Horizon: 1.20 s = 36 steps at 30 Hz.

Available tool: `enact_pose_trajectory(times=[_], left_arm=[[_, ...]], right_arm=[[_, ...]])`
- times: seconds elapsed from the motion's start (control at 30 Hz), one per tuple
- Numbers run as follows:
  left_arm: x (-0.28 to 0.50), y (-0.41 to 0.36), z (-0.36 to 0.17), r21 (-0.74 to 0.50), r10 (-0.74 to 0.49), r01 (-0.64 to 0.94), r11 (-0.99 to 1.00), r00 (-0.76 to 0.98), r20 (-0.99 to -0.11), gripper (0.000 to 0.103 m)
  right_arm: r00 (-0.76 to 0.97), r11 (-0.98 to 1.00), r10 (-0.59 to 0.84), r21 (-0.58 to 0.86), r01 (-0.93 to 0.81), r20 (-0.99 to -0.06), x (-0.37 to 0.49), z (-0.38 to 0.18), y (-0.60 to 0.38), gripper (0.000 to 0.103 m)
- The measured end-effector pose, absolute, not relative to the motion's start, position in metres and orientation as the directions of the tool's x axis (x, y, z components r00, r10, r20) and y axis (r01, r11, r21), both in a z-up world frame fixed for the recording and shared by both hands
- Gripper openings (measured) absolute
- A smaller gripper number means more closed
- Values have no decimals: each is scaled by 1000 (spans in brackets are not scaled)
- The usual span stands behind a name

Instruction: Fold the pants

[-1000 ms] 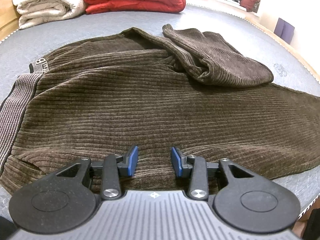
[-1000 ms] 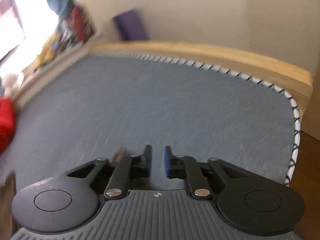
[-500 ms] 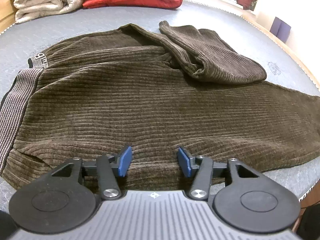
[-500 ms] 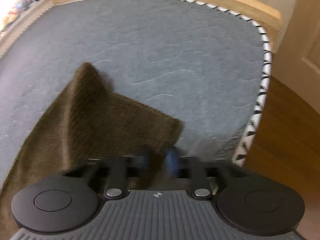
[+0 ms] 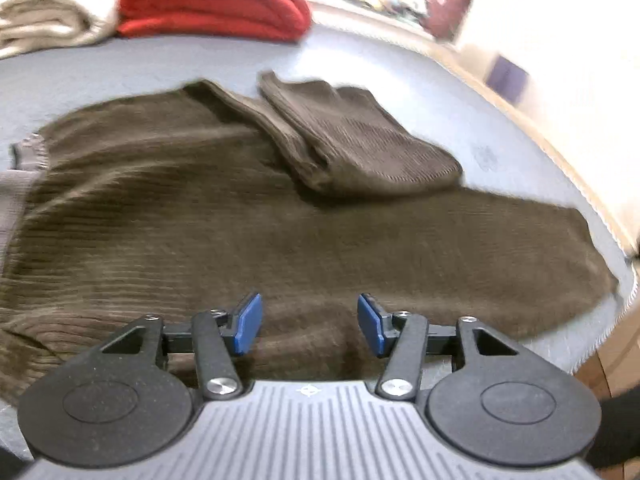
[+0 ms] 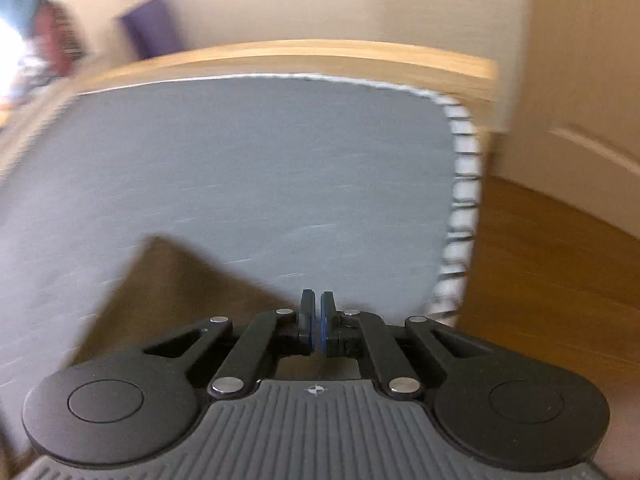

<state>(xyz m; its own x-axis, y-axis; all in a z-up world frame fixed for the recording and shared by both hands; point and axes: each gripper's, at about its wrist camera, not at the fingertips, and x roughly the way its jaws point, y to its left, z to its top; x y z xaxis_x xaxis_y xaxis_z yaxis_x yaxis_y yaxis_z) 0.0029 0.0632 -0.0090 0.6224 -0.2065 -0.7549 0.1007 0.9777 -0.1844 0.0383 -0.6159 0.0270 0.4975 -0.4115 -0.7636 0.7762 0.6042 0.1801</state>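
- the brown pants [image 5: 240, 220] lie flat across the grey bed [image 5: 120, 68], one leg doubled back on top, the other stretched toward the right edge, likely laid out for folding.
- left gripper [image 5: 310, 328] hovers over the near edge of the pants, pads wide apart, holding nothing.
- right gripper [image 6: 315, 322] sits near the bed's right corner, pads almost together; a brown leg end [image 6: 168, 280] lies just beside it, but whether cloth is pinched i cannot tell.
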Motion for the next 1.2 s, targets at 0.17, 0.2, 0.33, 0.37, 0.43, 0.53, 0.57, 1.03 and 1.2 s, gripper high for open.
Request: enact_pose_trajectory(times=[0.17, 0.2, 0.33, 0.37, 0.43, 0.53, 0.57, 1.03, 1.2], left_arm=[[3, 41, -24, -18, -101, 156, 988, 544, -833, 42], [1, 43, -21, -38, -112, 145, 989, 555, -824, 42], [1, 66, -9, -62, -77, 47, 997, 600, -796, 44], [2, 74, -5, -71, -67, 16, 997, 613, -787, 45], [4, 91, 2, -84, -35, -48, 995, 631, -775, 47], [9, 120, 0, -143, -15, -164, 976, 603, -797, 48], [11, 127, -2, -170, -21, -199, 965, 588, -808, 48], [9, 131, -11, -213, -81, -194, 958, 528, -845, 72], [11, 115, -19, -142, -46, -144, 979, 523, -851, 78]], right_arm=[[664, 803, -246, 235, 547, -706, 71, 48, -555, 17], [683, 835, -212, 234, 498, -699, 77, 51, -540, 24], [739, 945, -40, 216, 247, -673, 89, 63, -462, 29], [745, 962, 6, 206, 177, -667, 90, 66, -441, 30], [739, 983, 111, 184, 18, -665, 89, 67, -390, 35], [663, 959, 281, 192, -207, -694, 83, 56, -318, 37], [621, 939, 334, 196, -281, -709, 79, 51, -292, 37], [261, 559, 390, 2, -829, -883, 40, -35, -97, 58], [289, 490, 305, -110, -864, -907, 35, -57, -80, 49]])
